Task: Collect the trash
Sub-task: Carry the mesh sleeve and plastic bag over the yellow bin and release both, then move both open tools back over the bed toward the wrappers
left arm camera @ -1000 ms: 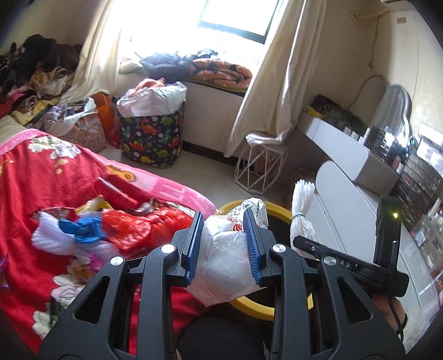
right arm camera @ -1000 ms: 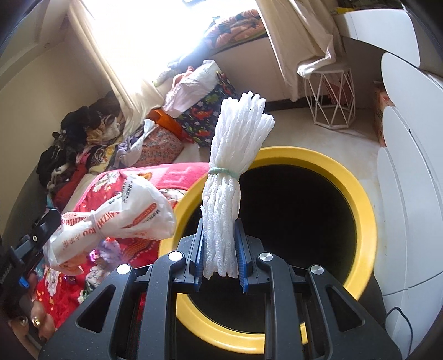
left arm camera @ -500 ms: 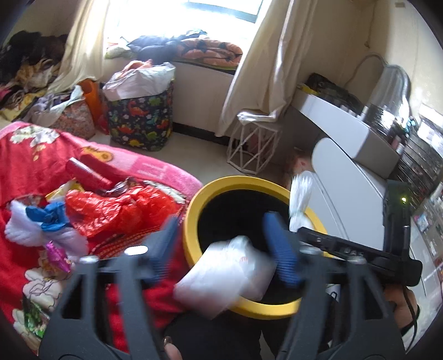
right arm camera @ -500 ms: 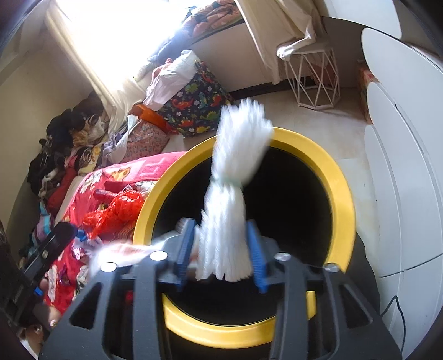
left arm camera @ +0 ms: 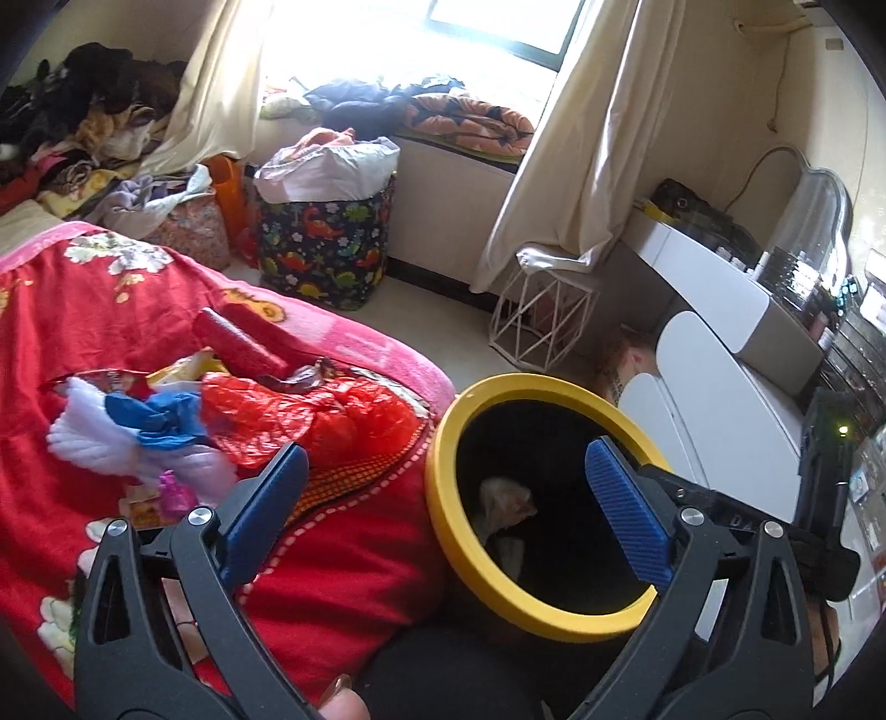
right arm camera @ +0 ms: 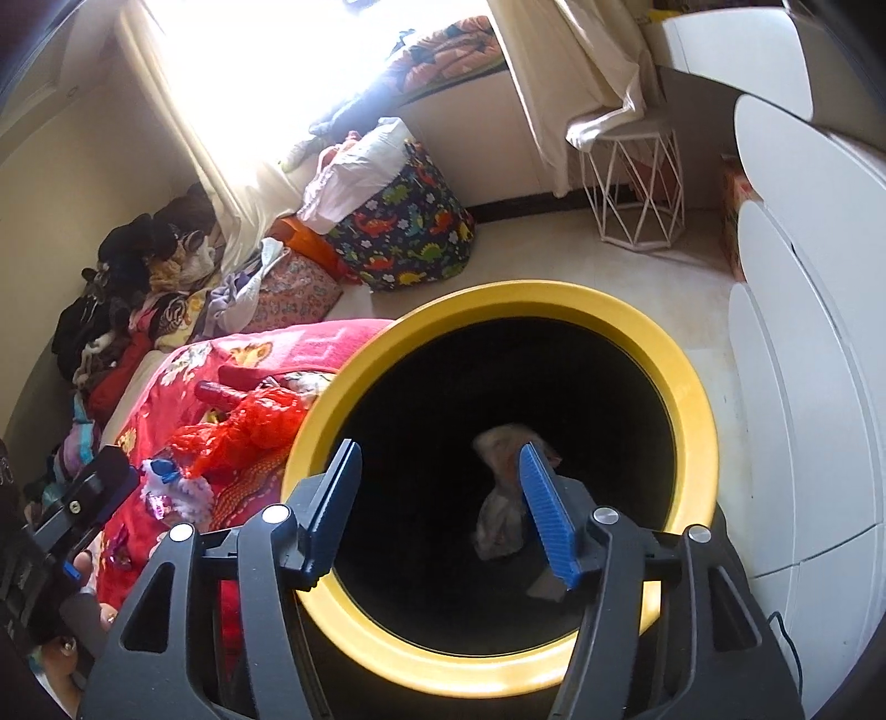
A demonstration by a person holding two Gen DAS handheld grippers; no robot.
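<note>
Your left gripper is spread and empty beside the yellow bin; your right gripper gapes empty above it. Pale trash lies inside. Swing left toward the red bag on the red blanket, left of the bin, in a cluttered bedroom.

Bright daylight enters through the far window, flanked by cream curtains. A white wire stool stands on the pale floor. White cabinets line the right wall.
</note>
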